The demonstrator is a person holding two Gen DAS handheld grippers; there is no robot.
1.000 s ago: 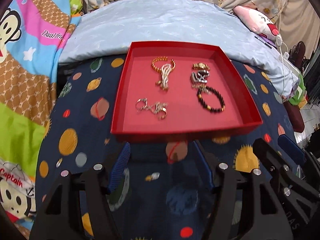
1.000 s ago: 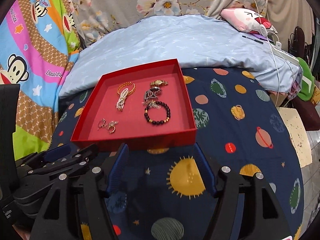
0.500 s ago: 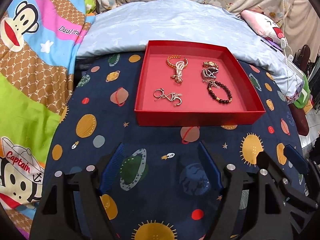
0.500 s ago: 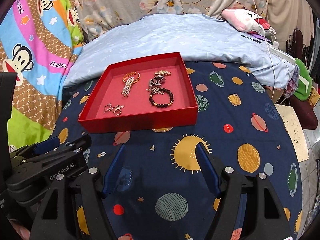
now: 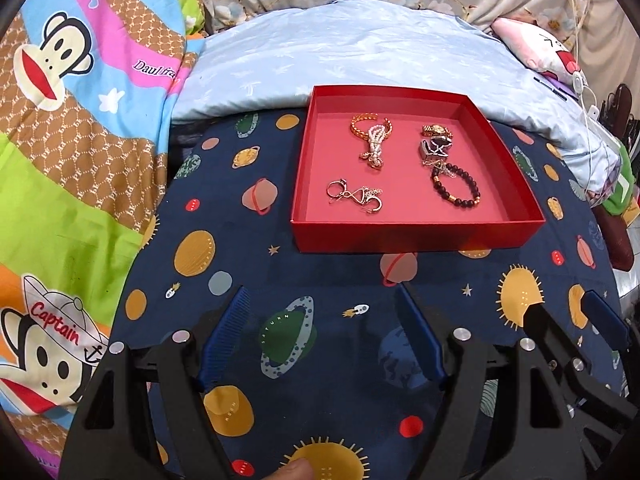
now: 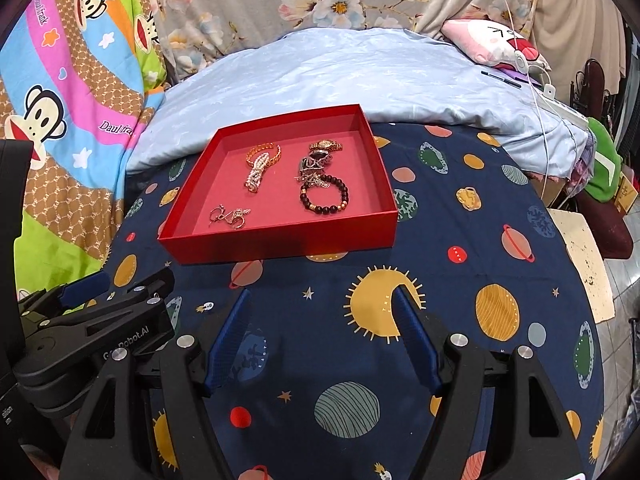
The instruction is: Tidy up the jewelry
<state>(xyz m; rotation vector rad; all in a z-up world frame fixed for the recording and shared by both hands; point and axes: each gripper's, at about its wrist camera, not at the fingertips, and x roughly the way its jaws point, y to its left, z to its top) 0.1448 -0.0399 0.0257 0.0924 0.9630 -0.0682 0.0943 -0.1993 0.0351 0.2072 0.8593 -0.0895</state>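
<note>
A red tray lies on the navy planet-print cloth. In it are a gold bangle with a pearl strand, a gold watch, a dark bead bracelet with tangled pieces above it, and small silver rings and chain. My left gripper is open and empty, well short of the tray's front wall. My right gripper is open and empty too, also short of the tray. The left gripper shows at the lower left of the right wrist view.
A pale blue quilt lies behind the tray. A cartoon monkey blanket covers the left side. A pink plush pillow and white cables sit at the back right. The cloth drops off at the right edge.
Both grippers have pulled back and away from the tray, which now sits farther off and smaller in both views. The jewelry has not moved.
</note>
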